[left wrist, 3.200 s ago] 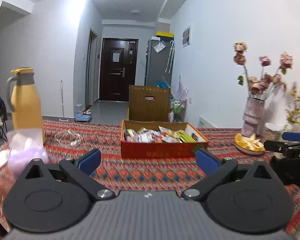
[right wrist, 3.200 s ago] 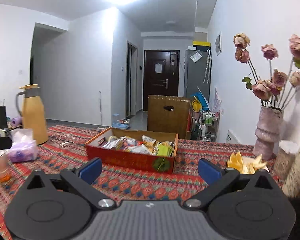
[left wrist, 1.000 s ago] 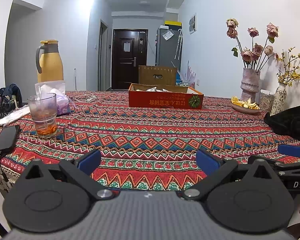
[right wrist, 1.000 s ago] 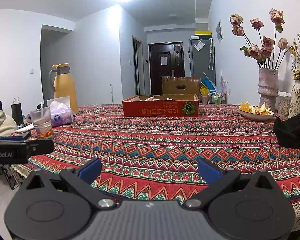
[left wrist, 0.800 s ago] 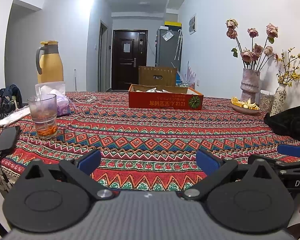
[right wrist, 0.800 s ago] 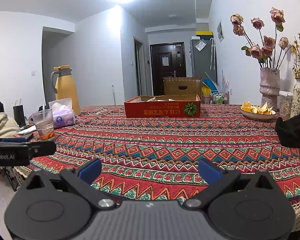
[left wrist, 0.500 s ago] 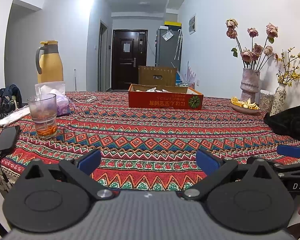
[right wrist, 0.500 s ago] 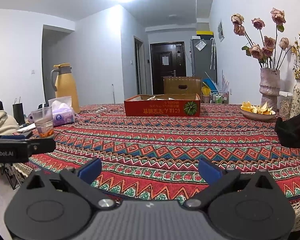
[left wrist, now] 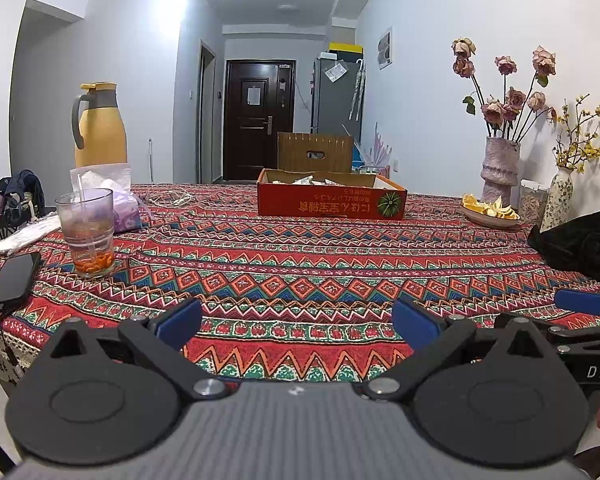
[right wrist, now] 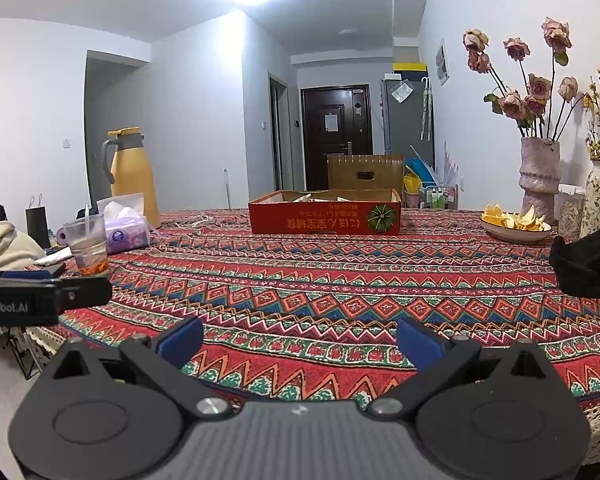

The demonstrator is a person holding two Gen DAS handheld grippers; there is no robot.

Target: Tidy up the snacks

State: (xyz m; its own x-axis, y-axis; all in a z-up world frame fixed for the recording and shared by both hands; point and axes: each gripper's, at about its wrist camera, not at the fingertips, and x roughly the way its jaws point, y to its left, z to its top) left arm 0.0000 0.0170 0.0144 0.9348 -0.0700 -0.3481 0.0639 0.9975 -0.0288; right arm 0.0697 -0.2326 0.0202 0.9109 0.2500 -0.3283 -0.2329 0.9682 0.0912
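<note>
Both grippers sat low at the near edge of the worktop [left wrist: 300, 264], side by side, aimed across the patterned cloth. Left gripper [left wrist: 296, 320]: fingers spread wide, nothing between them. Right gripper [right wrist: 300, 334]: same, fingers spread and empty. In the left view the right gripper's blue tip showed at the far right; in the right view the left gripper's black body jutted in at the left edge.

The snacks lay in the red cardboard box [left wrist: 332, 202], well apart from both grippers, toward the far side of the worktop. Only pale wrapper tops [left wrist: 304, 179] showed over its rim; the low viewing angle hid the rest, so how they were sorted could not be told.

Off the line to the box: a glass [left wrist: 86, 234] with orange bits at the bottom, a phone [left wrist: 14, 276] near the left edge, a tissue pack [right wrist: 126, 230] and a yellow jug [left wrist: 99, 126]. To the right, a dish of peel [right wrist: 514, 224], a vase [right wrist: 539, 178] and a black cloth [left wrist: 580, 244].

Judgement: a rest or start pose, fingers wide likely because nothing was in hand. No loose snacks were visible on the cloth.
</note>
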